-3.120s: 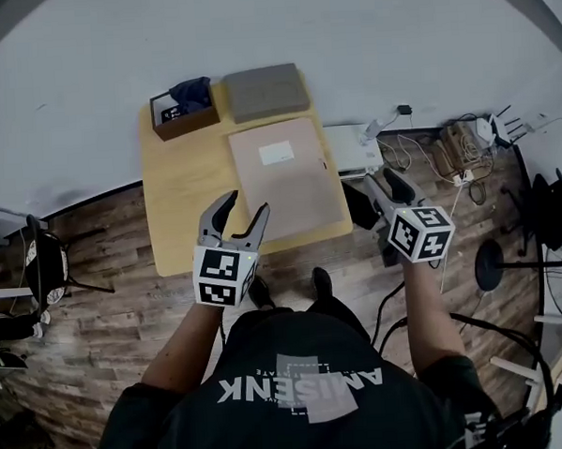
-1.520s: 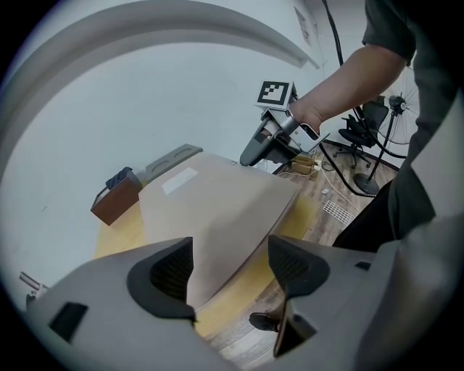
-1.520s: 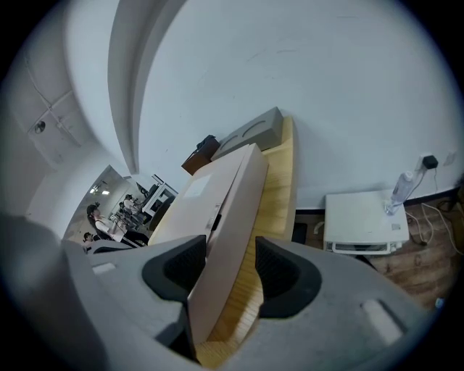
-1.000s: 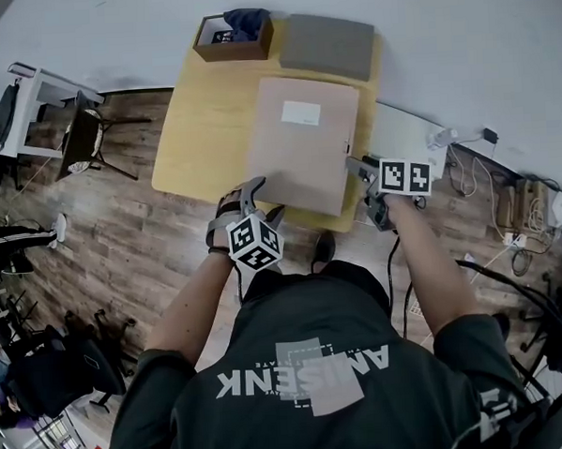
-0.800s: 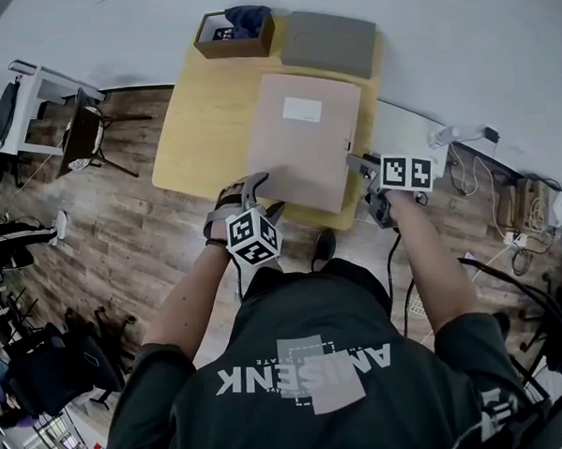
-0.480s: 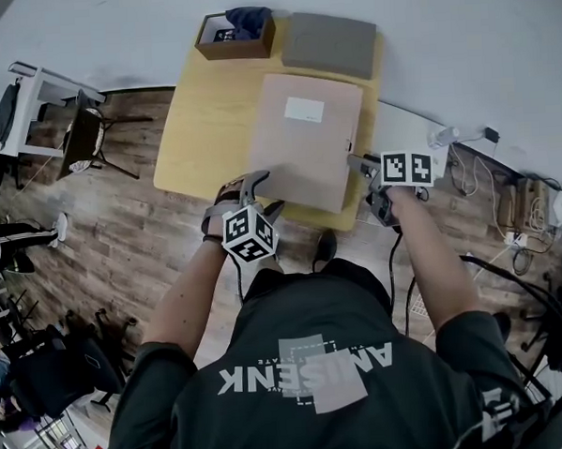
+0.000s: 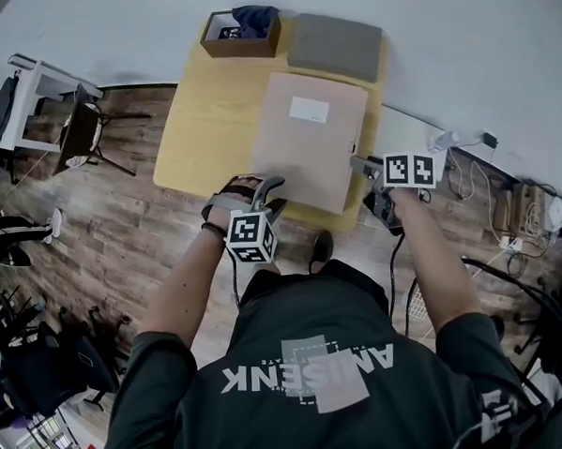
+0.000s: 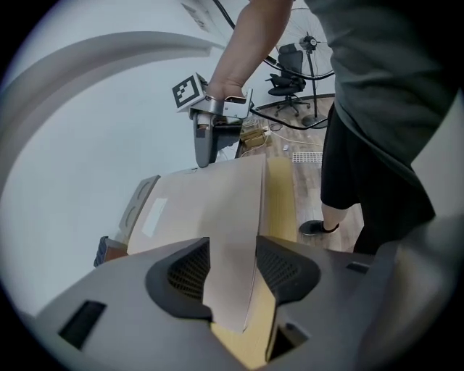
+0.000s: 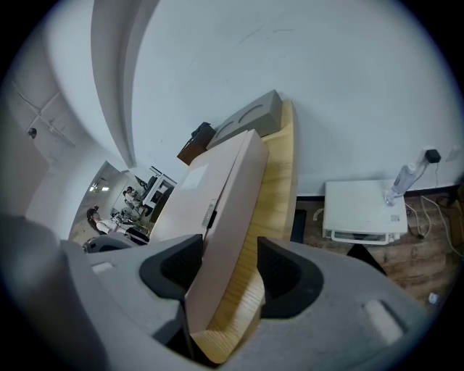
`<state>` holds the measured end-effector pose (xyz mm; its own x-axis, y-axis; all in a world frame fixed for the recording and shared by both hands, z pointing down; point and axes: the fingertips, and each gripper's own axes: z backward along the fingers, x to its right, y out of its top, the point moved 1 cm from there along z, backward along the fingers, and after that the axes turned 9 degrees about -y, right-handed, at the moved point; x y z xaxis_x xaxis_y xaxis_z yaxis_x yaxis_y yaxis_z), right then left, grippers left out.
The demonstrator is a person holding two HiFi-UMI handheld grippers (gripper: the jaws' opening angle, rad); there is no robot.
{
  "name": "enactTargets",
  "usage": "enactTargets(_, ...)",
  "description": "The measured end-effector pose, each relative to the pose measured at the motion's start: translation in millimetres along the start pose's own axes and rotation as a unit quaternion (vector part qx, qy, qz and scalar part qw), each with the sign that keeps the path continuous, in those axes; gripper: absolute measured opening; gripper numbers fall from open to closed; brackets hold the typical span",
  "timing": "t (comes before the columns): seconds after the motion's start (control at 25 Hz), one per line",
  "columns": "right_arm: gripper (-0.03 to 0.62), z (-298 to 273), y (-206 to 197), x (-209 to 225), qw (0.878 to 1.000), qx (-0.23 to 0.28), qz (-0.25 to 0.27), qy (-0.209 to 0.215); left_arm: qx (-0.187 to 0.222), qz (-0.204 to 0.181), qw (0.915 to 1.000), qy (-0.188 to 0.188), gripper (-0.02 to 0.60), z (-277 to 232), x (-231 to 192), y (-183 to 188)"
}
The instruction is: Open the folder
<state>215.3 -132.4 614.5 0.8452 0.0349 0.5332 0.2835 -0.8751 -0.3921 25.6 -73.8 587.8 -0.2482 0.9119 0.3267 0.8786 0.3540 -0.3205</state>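
A flat beige box folder (image 7: 309,138) with a white label lies shut on the yellow wooden table (image 7: 196,129). My left gripper (image 7: 257,187) is at its near left corner. In the left gripper view the folder (image 8: 203,210) runs between the left gripper's (image 8: 232,272) jaws, which are closing on that corner; I see no firm pinch. My right gripper (image 7: 358,163) is at the near right corner. Its jaws are opening, and the folder's side wall (image 9: 217,196) with a small dark clasp stands between the right gripper's (image 9: 230,268) pads, with a gap at the right pad.
At the table's far edge stand a brown box (image 7: 238,33) with dark items and a grey padded case (image 7: 337,45). A white low unit (image 9: 362,210) sits on the floor to the right, with cables (image 7: 506,207) beyond it. A chair (image 7: 84,135) stands to the left.
Both grippers came up to the folder's near corners. Over the last second the left gripper rolled and its jaws narrowed round the corner. The right gripper stayed put.
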Motion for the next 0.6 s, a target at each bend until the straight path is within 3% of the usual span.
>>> enactTargets(0.24,0.230,0,0,1,1.000,0.000,0.005,-0.001,-0.007,0.005,1.0000,-0.004,0.084,-3,0,-7)
enactTargets(0.6,0.230,0,-3,-2,1.000,-0.006,-0.003,0.009,-0.008,-0.025,0.9996,-0.011,0.041,-6,2,-12)
